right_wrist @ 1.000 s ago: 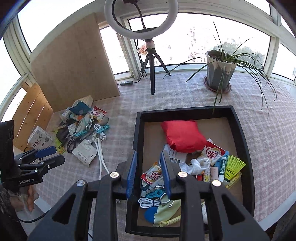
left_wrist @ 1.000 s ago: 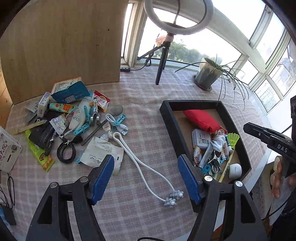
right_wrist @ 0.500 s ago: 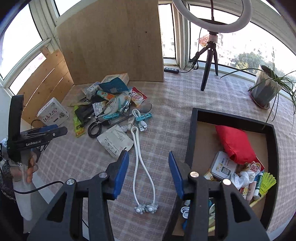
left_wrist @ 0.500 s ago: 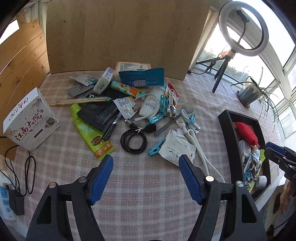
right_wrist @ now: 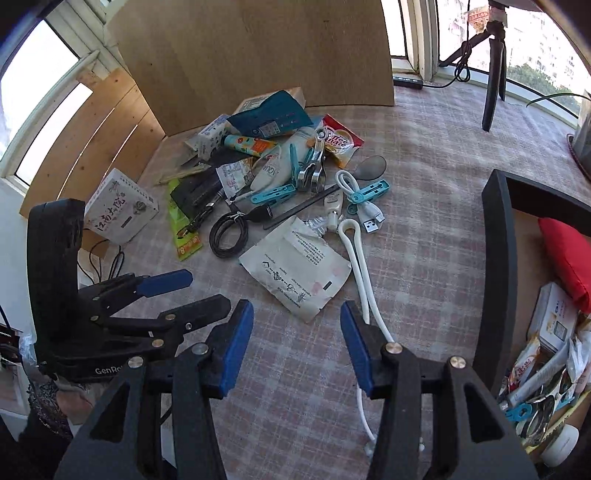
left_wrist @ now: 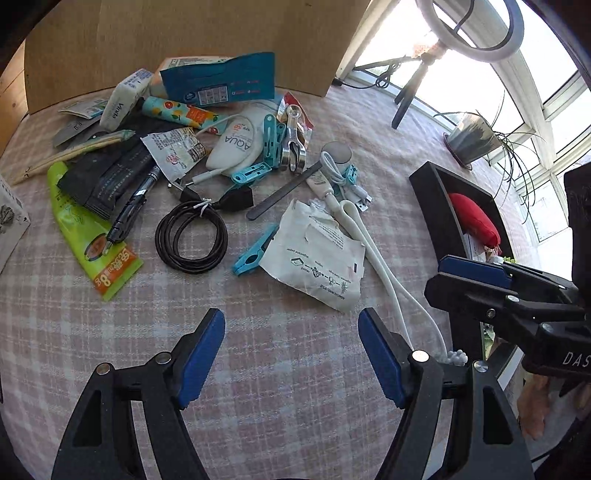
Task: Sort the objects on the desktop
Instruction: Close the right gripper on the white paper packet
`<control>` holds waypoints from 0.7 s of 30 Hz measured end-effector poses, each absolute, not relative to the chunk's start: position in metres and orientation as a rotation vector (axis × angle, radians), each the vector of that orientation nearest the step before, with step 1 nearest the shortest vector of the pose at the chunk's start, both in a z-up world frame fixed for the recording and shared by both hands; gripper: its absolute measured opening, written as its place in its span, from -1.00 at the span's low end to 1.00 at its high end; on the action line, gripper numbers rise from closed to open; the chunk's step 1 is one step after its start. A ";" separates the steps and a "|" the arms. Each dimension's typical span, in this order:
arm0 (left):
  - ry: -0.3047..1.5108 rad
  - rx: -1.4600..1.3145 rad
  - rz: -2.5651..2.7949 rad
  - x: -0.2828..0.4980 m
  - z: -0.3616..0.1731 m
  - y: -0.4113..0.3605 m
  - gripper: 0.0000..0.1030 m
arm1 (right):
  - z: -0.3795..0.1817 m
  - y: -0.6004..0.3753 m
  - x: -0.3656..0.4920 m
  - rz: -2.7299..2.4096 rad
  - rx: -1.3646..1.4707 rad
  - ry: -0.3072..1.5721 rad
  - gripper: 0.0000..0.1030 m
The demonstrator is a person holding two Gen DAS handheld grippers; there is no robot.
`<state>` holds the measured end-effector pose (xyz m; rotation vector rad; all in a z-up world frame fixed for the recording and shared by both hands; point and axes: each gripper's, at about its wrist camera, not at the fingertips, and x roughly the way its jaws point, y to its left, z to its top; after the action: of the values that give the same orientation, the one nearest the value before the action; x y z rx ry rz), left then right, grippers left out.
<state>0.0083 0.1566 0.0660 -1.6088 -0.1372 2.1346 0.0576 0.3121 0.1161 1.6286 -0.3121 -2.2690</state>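
Desktop clutter (left_wrist: 207, 155) heaped, both tools spread

Woven checked tablecloth (left_wrist: 295, 369), matt — crinkled white paper packet (left_wrist: 317, 254), glossy black cable coil (left_wrist: 191, 242), bare plywood board (right_wrist: 258, 51).

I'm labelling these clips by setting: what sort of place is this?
Most likely a home sunroom or enclosed balcony set up for filming. A checked tablecloth covers the table, a wall of windows curves round it, and a ring light on a tripod stands beside a potted plant.
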 end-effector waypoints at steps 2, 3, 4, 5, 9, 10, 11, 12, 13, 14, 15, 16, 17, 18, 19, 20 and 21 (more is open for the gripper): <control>-0.143 -1.627 2.099 0.008 0.056 0.165 0.41 | 0.106 0.308 0.042 -2.218 1.654 -0.351 -0.05; -0.151 -1.637 2.086 0.007 0.051 0.169 0.41 | 0.102 0.304 0.034 -2.205 1.663 -0.352 -0.05; -0.164 -1.646 2.076 0.005 0.047 0.172 0.38 | 0.097 0.301 0.025 -2.196 1.671 -0.352 -0.05; -0.177 -1.653 2.069 0.003 0.044 0.175 0.38 | 0.092 0.297 0.016 -2.187 1.683 -0.346 -0.05; -0.227 -1.669 2.057 -0.006 0.033 0.183 0.36 | 0.070 0.286 -0.013 -2.161 1.739 -0.319 -0.05; -0.256 -1.676 2.045 -0.009 0.030 0.184 0.32 | 0.064 0.285 -0.019 -2.147 1.755 -0.322 -0.05; -0.283 -1.676 2.032 -0.011 0.028 0.184 0.30 | 0.058 0.284 -0.024 -2.130 1.770 -0.324 -0.05; -0.298 -1.674 2.034 -0.013 0.027 0.185 0.25 | 0.054 0.283 -0.028 -2.111 1.781 -0.322 -0.05; -0.304 -1.661 2.046 -0.014 0.027 0.185 0.23 | 0.050 0.281 -0.032 -2.104 1.790 -0.308 -0.05; -0.308 -1.656 2.047 -0.016 0.027 0.185 0.21 | 0.048 0.280 -0.034 -2.112 1.795 -0.280 -0.05; -0.319 -1.657 2.044 -0.018 0.026 0.185 0.19 | 0.046 0.279 -0.036 -2.119 1.797 -0.257 -0.05; -0.333 -1.654 2.046 -0.019 0.026 0.183 0.18 | 0.043 0.278 -0.039 -2.113 1.799 -0.251 -0.04; -0.345 -1.652 2.046 -0.019 0.026 0.183 0.17 | 0.039 0.278 -0.040 -2.095 1.809 -0.261 0.01; -0.354 -1.653 2.044 -0.020 0.026 0.182 0.10 | 0.036 0.278 -0.041 -2.075 1.820 -0.279 0.03; -0.356 -1.653 2.043 -0.020 0.026 0.182 0.00 | 0.036 0.279 -0.040 -2.070 1.809 -0.293 0.05; -0.364 -1.656 2.032 -0.020 0.026 0.182 -0.06 | 0.035 0.279 -0.038 -2.048 1.806 -0.307 0.06; -0.373 -1.654 2.020 -0.019 0.026 0.182 -0.15 | 0.034 0.278 -0.036 -2.011 1.810 -0.327 0.06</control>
<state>-0.0186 0.1824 0.0261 -1.6536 -0.3729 2.0203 -0.0362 0.2778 0.0340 1.8103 -0.3265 -2.0111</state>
